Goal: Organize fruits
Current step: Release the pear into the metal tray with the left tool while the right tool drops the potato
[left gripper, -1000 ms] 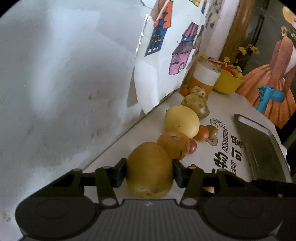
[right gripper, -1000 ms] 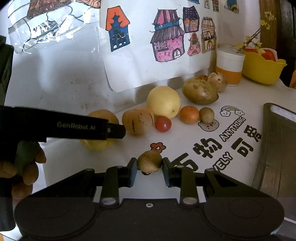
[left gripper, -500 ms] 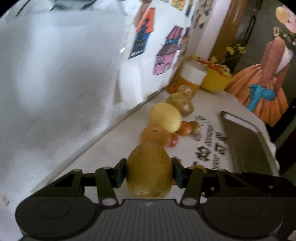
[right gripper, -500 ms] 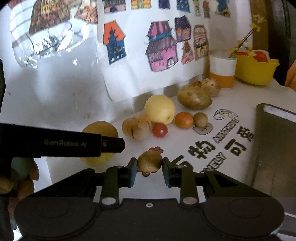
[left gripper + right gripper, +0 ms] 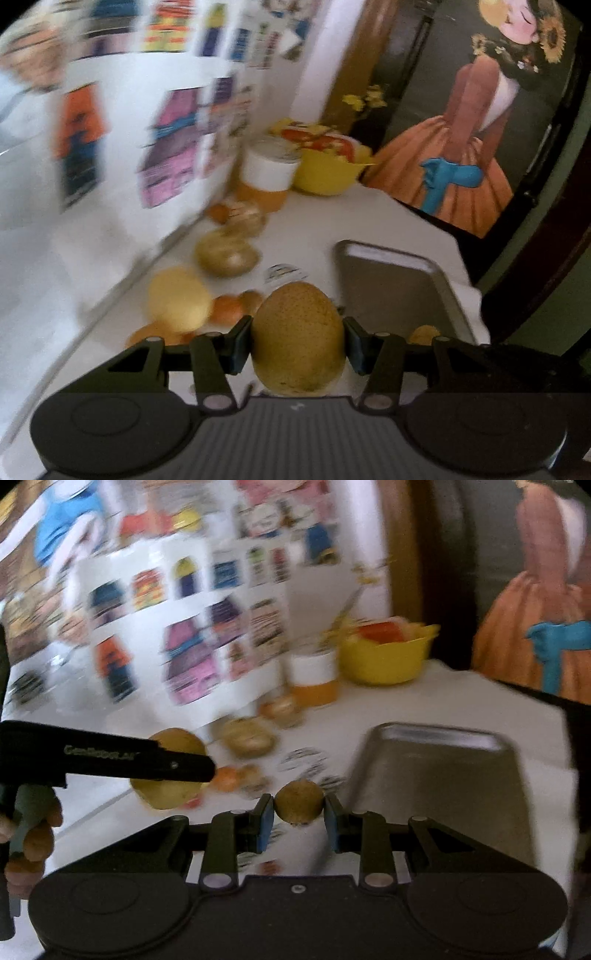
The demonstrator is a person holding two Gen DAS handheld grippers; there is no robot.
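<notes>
Right tongs pinch a small brown kiwi btwn the blue pads, held above the white counter. Grey tray sits just to the right. Left tongs, w/ a hand on the grip, clamp a bigger yellow-brown fruit at left. Yellow bowl and orange-white cup are at the back, pretty blurry.

Beside the dull grey metal tray, the big fruit looks rough and speckled; behind it, a glossy yellow plastic bowl.
</notes>
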